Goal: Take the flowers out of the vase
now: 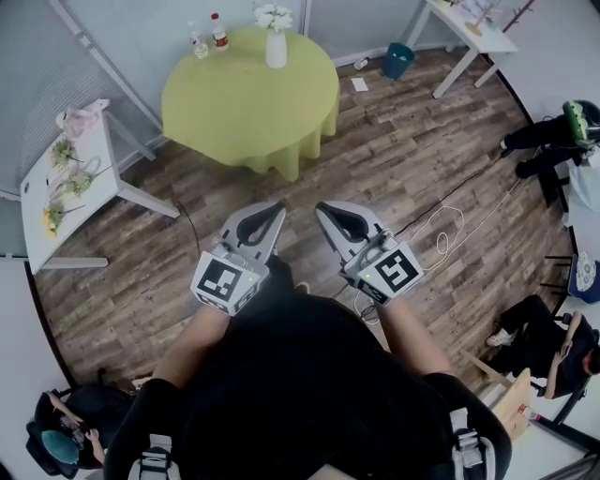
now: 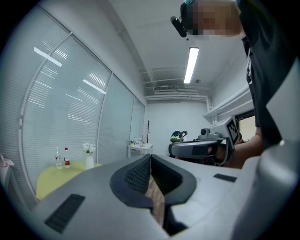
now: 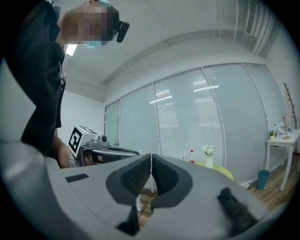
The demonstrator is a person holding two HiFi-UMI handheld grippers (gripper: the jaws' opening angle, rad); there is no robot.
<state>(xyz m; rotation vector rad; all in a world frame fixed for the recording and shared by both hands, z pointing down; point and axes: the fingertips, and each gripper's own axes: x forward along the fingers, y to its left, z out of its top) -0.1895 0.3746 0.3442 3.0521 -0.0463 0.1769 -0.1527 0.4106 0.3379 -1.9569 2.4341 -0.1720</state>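
Observation:
A white vase with white flowers stands at the far side of a round table with a yellow-green cloth. Both grippers hover over the wooden floor, well short of that table. My left gripper is shut with nothing in it, and my right gripper beside it is shut and empty too. In the left gripper view the jaws meet, with the vase small at the far left. In the right gripper view the closed jaws point level, and the vase stands far off to the right.
Two small bottles stand on the round table left of the vase. A white side table with loose flowers is at the left, a white desk and teal bin at the back right. Cables lie on the floor. People sit at the right and lower left.

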